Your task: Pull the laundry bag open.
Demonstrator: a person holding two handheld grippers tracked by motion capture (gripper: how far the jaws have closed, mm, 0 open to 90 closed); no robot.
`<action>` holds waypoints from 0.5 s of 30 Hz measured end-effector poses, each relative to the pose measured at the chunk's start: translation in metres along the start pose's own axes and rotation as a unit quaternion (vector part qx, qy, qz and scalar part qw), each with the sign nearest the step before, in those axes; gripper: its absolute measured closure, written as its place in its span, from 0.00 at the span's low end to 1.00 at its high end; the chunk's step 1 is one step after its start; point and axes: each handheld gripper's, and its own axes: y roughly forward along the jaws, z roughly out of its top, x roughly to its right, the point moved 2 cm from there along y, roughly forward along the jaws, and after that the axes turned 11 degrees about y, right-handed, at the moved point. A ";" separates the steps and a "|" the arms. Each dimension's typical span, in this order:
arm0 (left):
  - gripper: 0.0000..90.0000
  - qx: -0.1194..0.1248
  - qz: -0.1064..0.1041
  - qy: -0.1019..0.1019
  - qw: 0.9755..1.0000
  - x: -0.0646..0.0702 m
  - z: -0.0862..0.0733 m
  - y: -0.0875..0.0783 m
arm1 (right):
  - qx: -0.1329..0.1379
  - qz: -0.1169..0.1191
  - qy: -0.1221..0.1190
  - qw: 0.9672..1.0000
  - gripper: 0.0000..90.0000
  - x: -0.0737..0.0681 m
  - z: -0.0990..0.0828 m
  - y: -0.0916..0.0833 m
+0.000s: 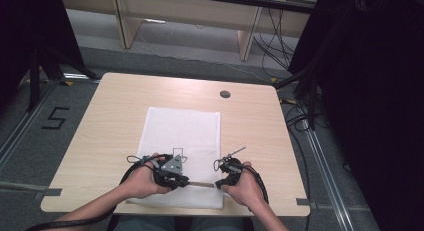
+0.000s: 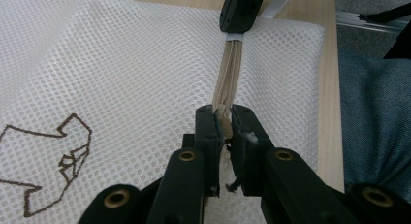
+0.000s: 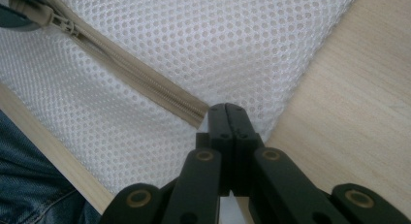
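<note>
A white mesh zip bag (image 1: 182,128) lies flat on the wooden table (image 1: 110,116). Its beige zipper (image 1: 202,184) runs along the near edge. My left gripper (image 1: 186,181) is shut on the zipper pull (image 2: 224,123). The closed zipper (image 2: 230,73) stretches from it to my right gripper (image 2: 242,10). In the right gripper view, my right gripper (image 3: 228,112) is shut on the bag's mesh edge (image 3: 252,64) at the zipper's end (image 3: 191,110). The slider (image 3: 60,23) sits farther along, at the upper left.
A brown outline logo (image 2: 58,156) is printed on the bag. A round cable hole (image 1: 225,94) sits in the table's far part. Desk legs and cables (image 1: 275,41) stand beyond the table. The person's jeans (image 2: 373,122) are just past the near edge.
</note>
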 end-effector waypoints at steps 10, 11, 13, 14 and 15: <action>0.91 0.004 0.000 -0.002 1.000 0.000 -0.002 -0.002 | -0.001 0.000 0.002 1.000 1.00 0.000 0.000 0.000; 0.91 0.005 0.000 -0.007 1.000 -0.001 -0.002 -0.003 | -0.002 0.002 0.003 1.000 1.00 0.000 0.000 0.000; 0.91 0.011 0.000 -0.013 1.000 0.000 -0.004 -0.004 | -0.002 0.003 0.004 1.000 1.00 0.000 0.000 0.000; 0.91 0.010 0.000 -0.011 1.000 0.000 -0.004 -0.004 | -0.003 0.004 0.004 1.000 1.00 0.000 0.000 0.000; 0.91 0.008 0.001 -0.009 1.000 0.001 -0.004 -0.003 | -0.002 0.003 0.003 1.000 1.00 0.000 0.000 0.000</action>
